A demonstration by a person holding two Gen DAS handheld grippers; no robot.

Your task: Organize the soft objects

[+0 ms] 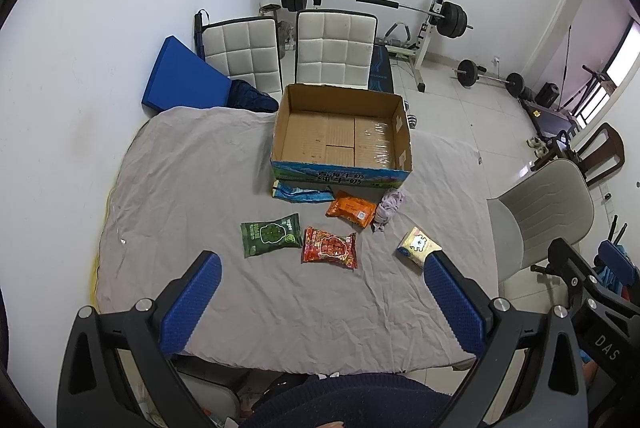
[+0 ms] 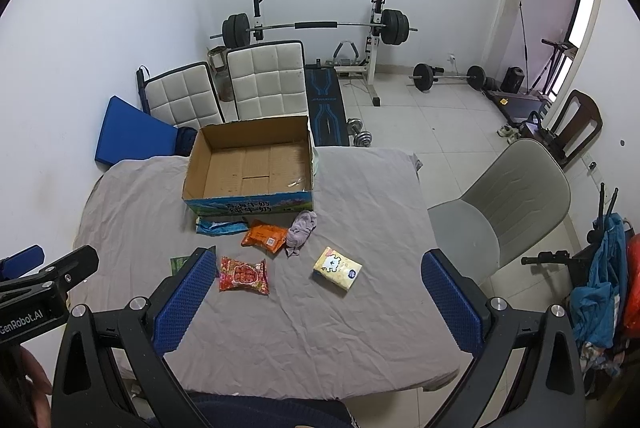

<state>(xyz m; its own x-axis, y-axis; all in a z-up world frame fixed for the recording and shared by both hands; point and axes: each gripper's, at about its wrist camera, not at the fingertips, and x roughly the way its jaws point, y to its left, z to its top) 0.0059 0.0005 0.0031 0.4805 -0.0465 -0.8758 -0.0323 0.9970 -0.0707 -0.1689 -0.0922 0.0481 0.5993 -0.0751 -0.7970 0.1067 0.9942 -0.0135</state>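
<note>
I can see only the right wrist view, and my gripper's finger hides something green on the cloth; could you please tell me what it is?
Observer: It is a green snack packet, lying flat on the grey cloth, close to the red packet beside it but not touching it.
Operator: Thank you. Is the left gripper holding anything?
Observer: No, the left gripper is wide open, with nothing between its fingers.
Operator: Does the green packet touch the box?
Observer: No, bare cloth lies between it and the cardboard box.
</note>
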